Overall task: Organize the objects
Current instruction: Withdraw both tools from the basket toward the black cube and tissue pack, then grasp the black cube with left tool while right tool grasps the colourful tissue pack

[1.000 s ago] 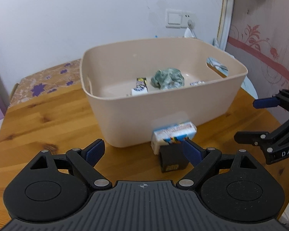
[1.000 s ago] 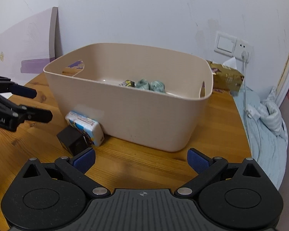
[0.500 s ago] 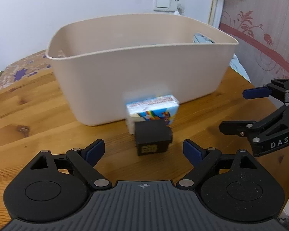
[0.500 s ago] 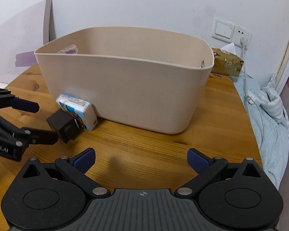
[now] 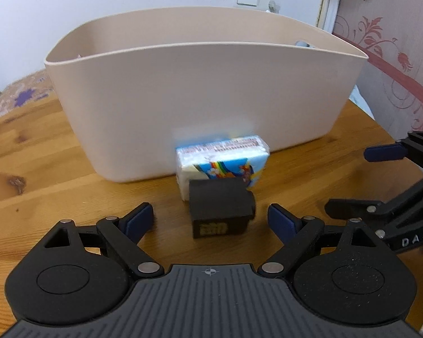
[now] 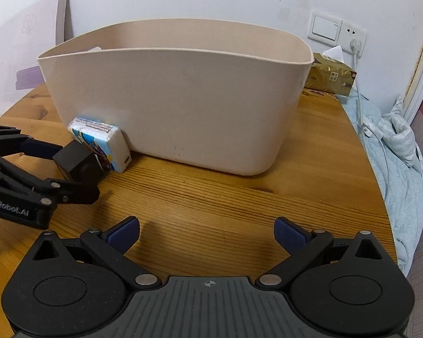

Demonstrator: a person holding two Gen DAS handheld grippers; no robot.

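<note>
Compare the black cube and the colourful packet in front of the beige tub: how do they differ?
The black cube is plain dark and boxy; the tissue packet is white with a bright rainbow print and soft-edged. The packet leans on the tub; the cube stands nearer the open left gripper. Both rest on the wooden table, outside the tub.

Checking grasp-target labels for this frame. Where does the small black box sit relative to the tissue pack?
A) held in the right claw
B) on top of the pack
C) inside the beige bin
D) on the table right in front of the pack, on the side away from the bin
D: the black box stands on the wooden table against the front of the tissue pack, which leans on the beige bin; the left claw is open around it without touching.
</note>
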